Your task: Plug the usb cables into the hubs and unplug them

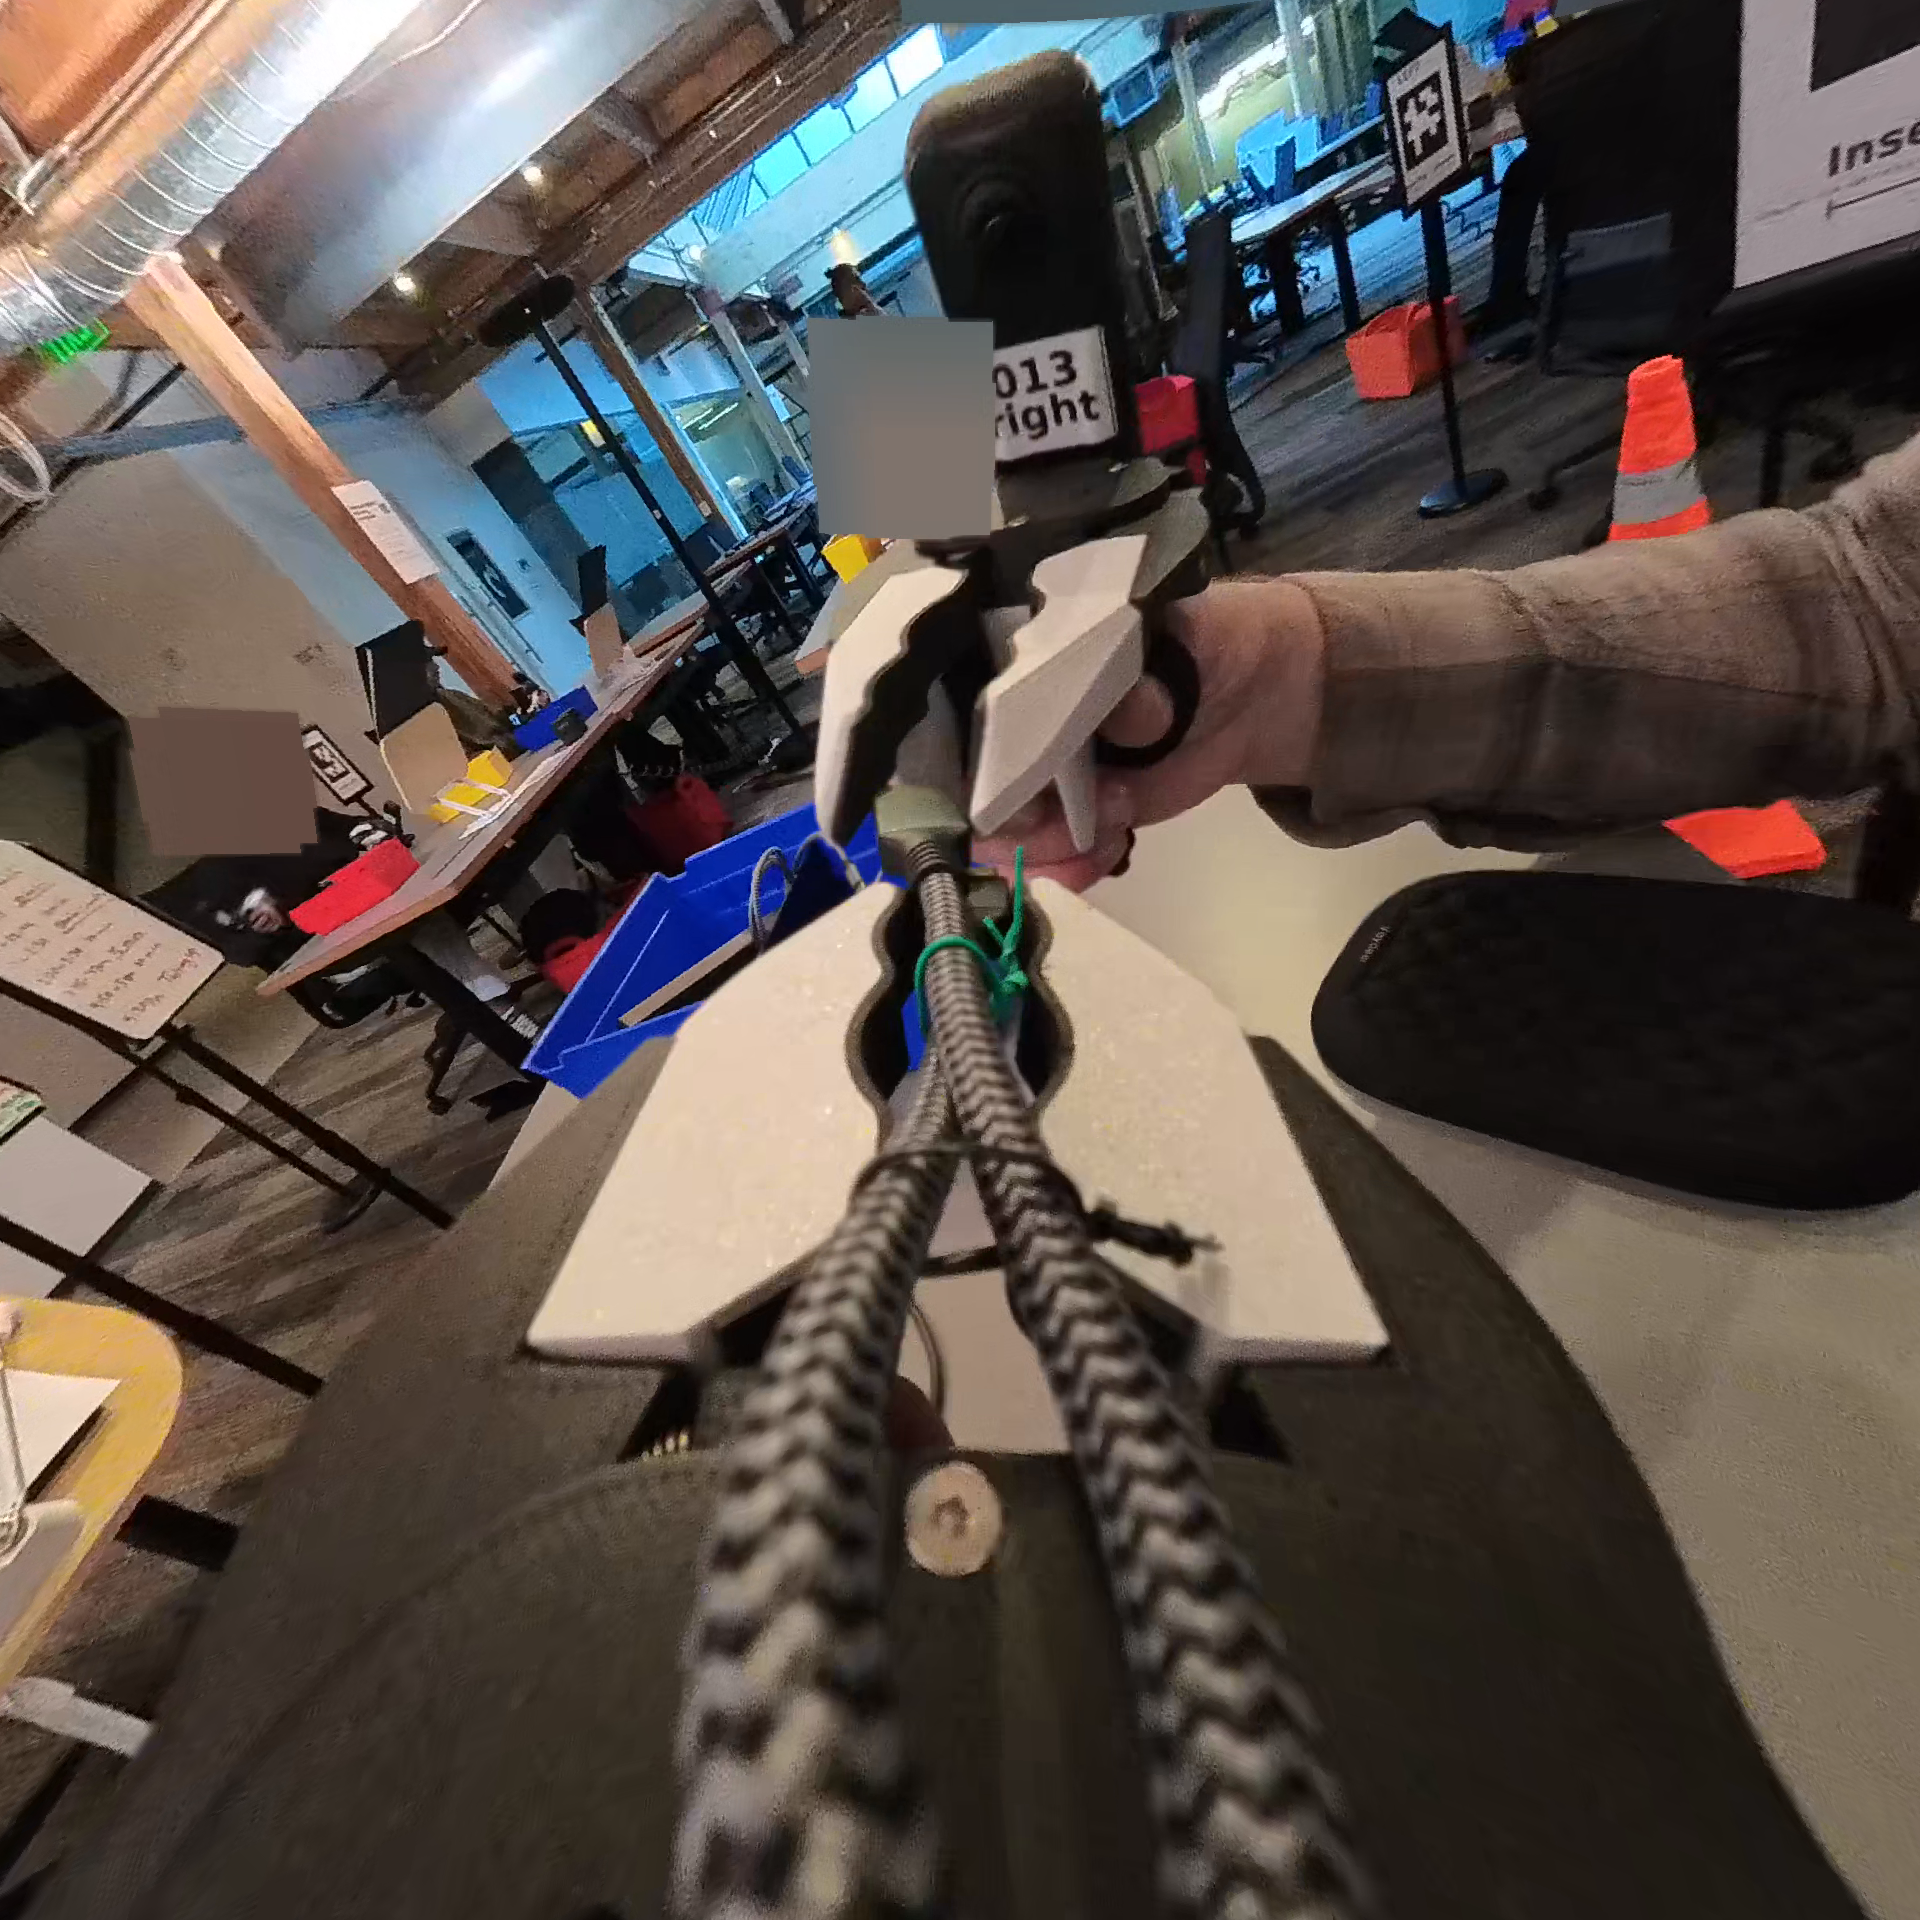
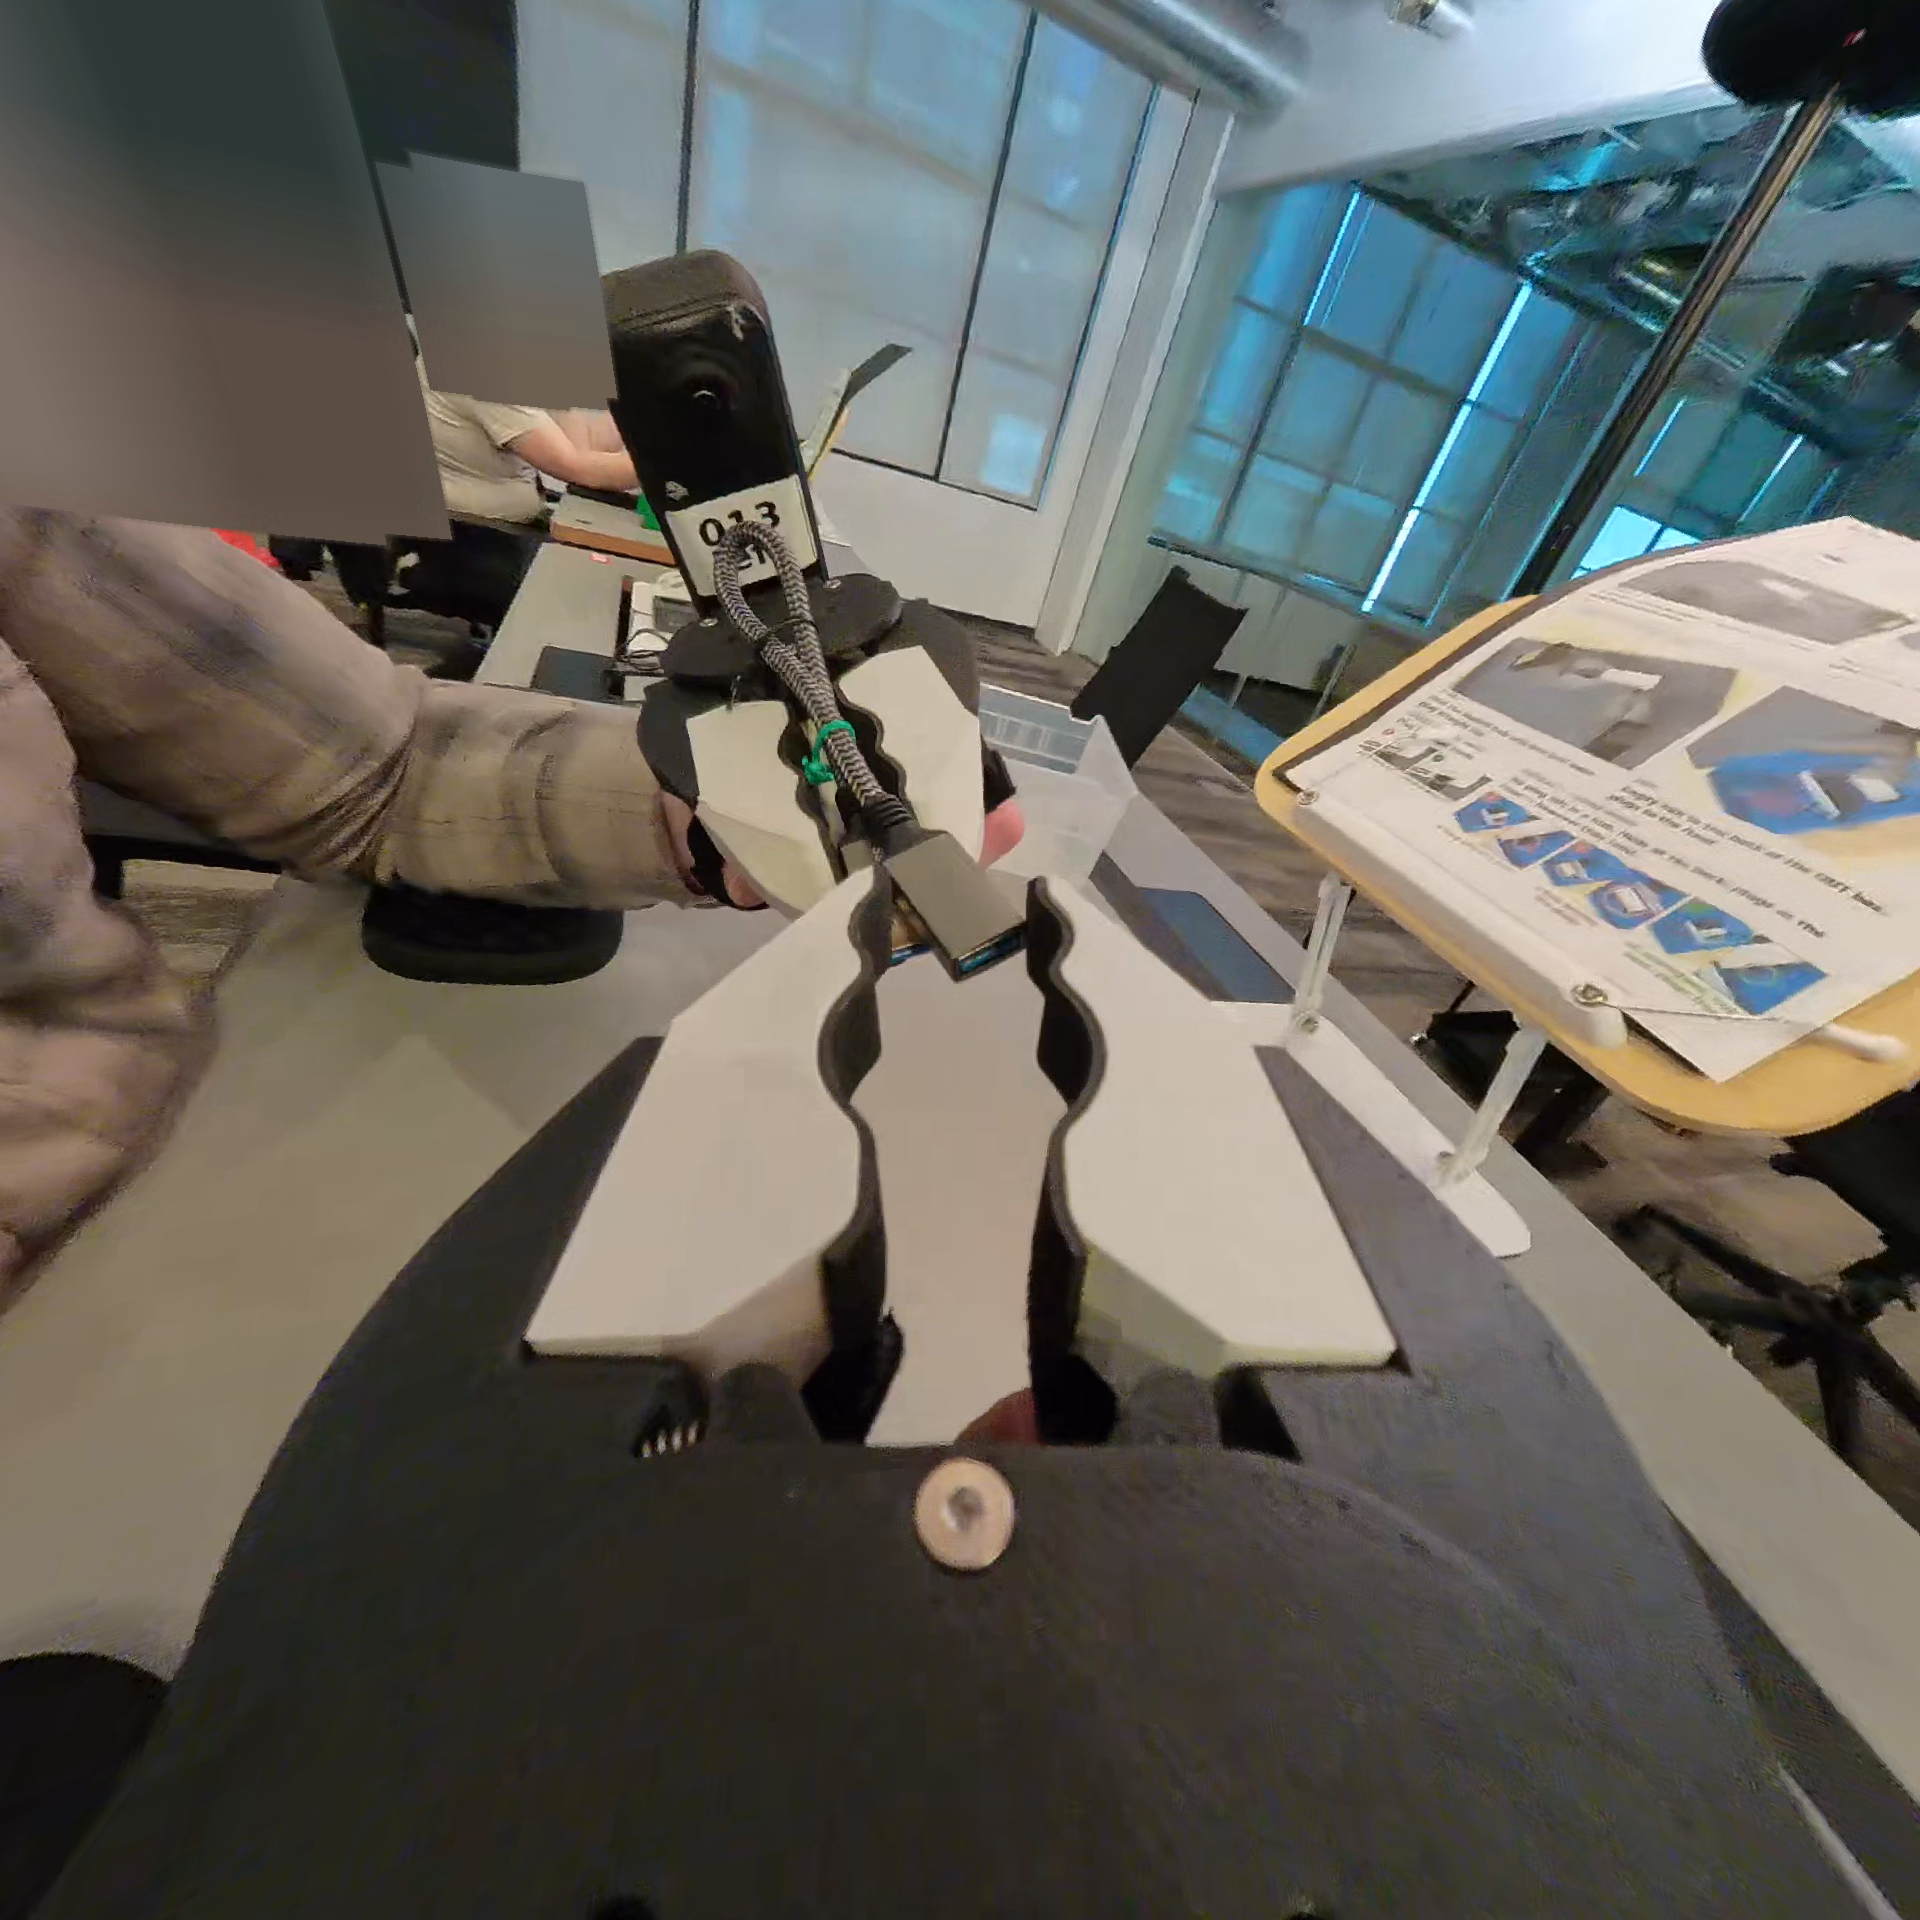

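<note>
Above the table (image 1: 1662, 1507), toward its far edge, from the left wrist: finds the left tool (image 1: 961, 904) squeezed narrow on a doubled braided cable (image 1: 971, 1039) bound with a green tie (image 1: 1003, 966). Follows the cable's grey end on between the fingers of the right tool (image 1: 956, 821), raised just beyond. Notes a blue bin (image 1: 665, 966) by the far edge and a black pad (image 1: 1621, 1039) lying on the table to the right. Shows no plug seated anywhere.

From the right wrist: finds the right tool spread to a middling gap, clamping nothing. Places the hub (image 2: 966, 920), a small grey metal body with a blue port facing the camera, between the tips, hanging off the cable pinched in the left tool; cannot tell whether it touches either finger. Sees no separate usb plug, only a clear box (image 2: 1091, 790) farther along the table and an instruction sheet (image 2: 1662, 831) on a slanted board at the right edge.

Judges the task early: hub lifted and presented, probably about to be steadied by the right tool. Leaves all the plugging to do, and the unplugging after it.
</note>
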Available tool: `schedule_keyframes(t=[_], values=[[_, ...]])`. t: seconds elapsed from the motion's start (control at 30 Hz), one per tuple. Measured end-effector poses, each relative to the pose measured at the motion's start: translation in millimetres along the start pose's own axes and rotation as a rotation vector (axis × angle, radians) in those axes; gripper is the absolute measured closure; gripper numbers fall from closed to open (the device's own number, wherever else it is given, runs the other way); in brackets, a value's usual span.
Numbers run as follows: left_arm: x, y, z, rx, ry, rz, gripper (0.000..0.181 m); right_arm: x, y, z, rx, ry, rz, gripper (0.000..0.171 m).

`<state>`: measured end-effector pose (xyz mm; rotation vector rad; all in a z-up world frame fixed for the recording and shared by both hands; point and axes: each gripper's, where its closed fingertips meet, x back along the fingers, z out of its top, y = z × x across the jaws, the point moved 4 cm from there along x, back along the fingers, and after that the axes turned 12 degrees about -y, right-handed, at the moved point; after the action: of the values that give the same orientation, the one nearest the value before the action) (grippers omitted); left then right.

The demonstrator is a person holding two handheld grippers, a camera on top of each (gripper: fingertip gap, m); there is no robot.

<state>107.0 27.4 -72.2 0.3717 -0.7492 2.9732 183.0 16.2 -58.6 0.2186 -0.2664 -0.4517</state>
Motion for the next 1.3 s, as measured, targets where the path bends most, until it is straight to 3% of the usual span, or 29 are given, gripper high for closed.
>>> schedule_keyframes(t=[0.27, 0.53, 0.73, 1.1, 1.3], values=[[6.4, -13.9, 2.9, 0.044, 0.037, 0.110, 0.163, 2.3, -10.8, 14.5, 0.040, -0.094, -0.126, 0.156], [7.0, -16.7, 10.2, 0.034, 0.058, 0.250, 0.164, 4.0, -20.2, 19.6, -0.038, -0.051, -0.298, 0.156], [10.1, -22.5, 11.5, 0.020, 0.058, 0.303, 0.163, 4.9, -27.1, 28.2, -0.098, 0.012, -0.265, 0.158], [18.2, -36.3, 12.8, 0.103, 0.084, 0.459, 0.164, -12.9, -43.1, 29.0, -0.112, 0.010, -0.401, 0.158], [22.8, -47.6, 0.0, 0.239, 0.122, 0.566, 0.165, -45.8, -47.2, 15.1, -0.225, 0.058, -0.431, 0.159]])
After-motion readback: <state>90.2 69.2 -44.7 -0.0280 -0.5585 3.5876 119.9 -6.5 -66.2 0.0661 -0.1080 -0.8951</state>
